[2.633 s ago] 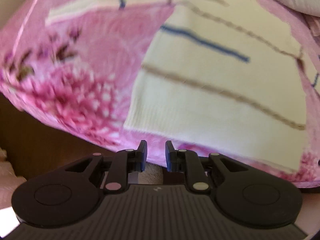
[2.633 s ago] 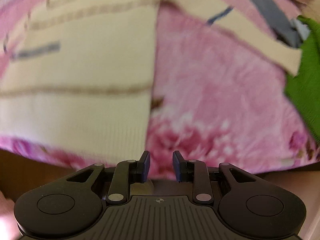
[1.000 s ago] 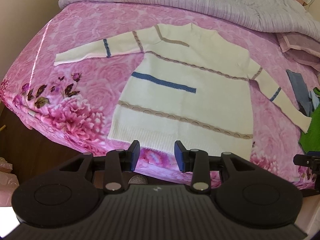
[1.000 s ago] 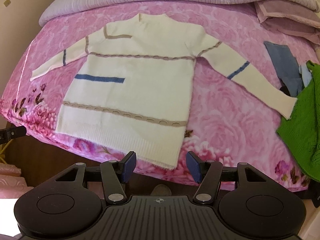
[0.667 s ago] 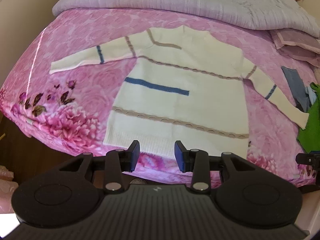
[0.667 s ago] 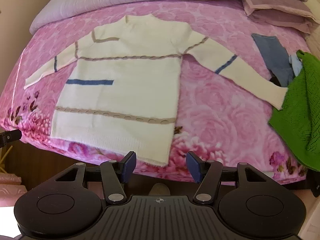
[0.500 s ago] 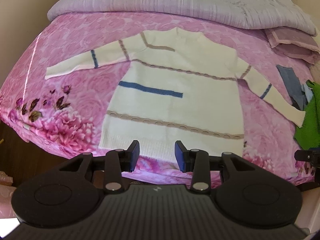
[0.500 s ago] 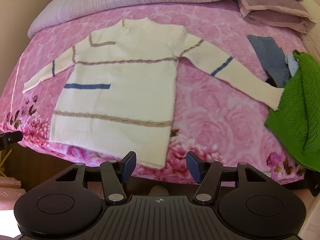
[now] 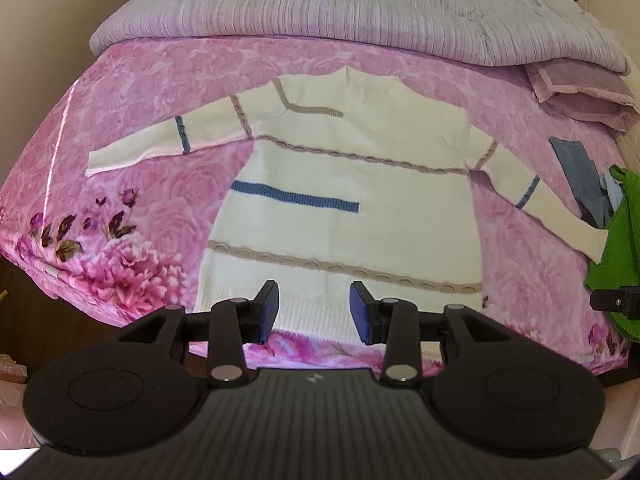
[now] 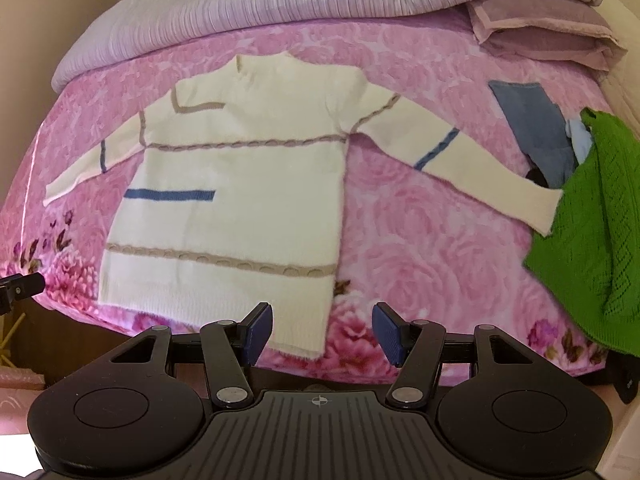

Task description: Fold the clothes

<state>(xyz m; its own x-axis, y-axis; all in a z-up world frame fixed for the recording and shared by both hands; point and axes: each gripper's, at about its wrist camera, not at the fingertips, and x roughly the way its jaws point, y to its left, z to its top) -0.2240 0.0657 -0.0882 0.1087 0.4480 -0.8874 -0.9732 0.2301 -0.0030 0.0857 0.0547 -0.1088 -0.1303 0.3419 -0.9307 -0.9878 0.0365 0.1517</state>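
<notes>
Sweaters: one cream sweater (image 9: pixel 344 204) flat on your bed (image 9: pixel 160 216); one green knit (image 10: pixel 592 240).
Tools: your left tool (image 9: pixel 314 312) and right tool (image 10: pixel 322 334) both gape, empty.

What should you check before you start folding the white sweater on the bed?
1. Sweater lies flat, front up, both sleeves spread: ok.
2. Left gripper open and holding nothing: ok.
3. Right gripper open and holding nothing: ok.
4. Far sleeve cuff free of other clothes: not ok, it touches the green knit.
5. Bottom hem fully on the bed: cannot tell, it sits right at the edge.
</notes>
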